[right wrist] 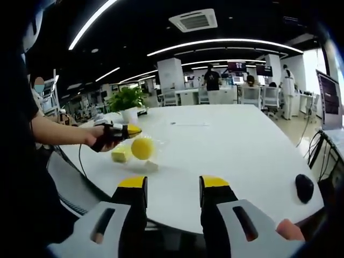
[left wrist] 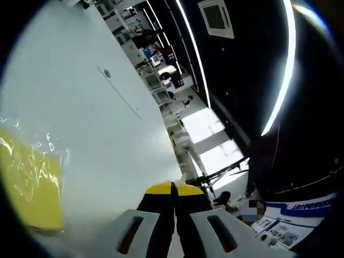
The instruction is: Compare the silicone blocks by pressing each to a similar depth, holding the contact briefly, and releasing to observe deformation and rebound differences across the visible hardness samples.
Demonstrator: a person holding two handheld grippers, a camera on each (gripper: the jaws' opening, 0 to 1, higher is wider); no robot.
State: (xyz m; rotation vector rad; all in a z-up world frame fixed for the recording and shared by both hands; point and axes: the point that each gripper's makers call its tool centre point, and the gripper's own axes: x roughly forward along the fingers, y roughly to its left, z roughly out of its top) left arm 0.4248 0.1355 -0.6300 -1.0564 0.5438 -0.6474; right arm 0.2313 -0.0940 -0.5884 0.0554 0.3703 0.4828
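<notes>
A yellow silicone block [left wrist: 32, 183] in crinkled clear wrap lies on the white table [left wrist: 107, 118] at the left of the left gripper view. My left gripper [left wrist: 174, 188] is shut, its yellow tips together with nothing between them, off to the block's right. The right gripper view has a round yellow block [right wrist: 142, 148] and a smaller yellow block [right wrist: 121, 156] side by side on the table [right wrist: 231, 145]. A hand holds the left gripper [right wrist: 132, 130] just above them; contact cannot be told. My right gripper [right wrist: 173, 185] is open and empty, nearer than the blocks.
A black mouse [right wrist: 304, 187] sits near the table's right edge. A potted plant [right wrist: 128, 99] stands at the far left corner, and a monitor [right wrist: 330, 99] is at the right. People and desks fill the office behind.
</notes>
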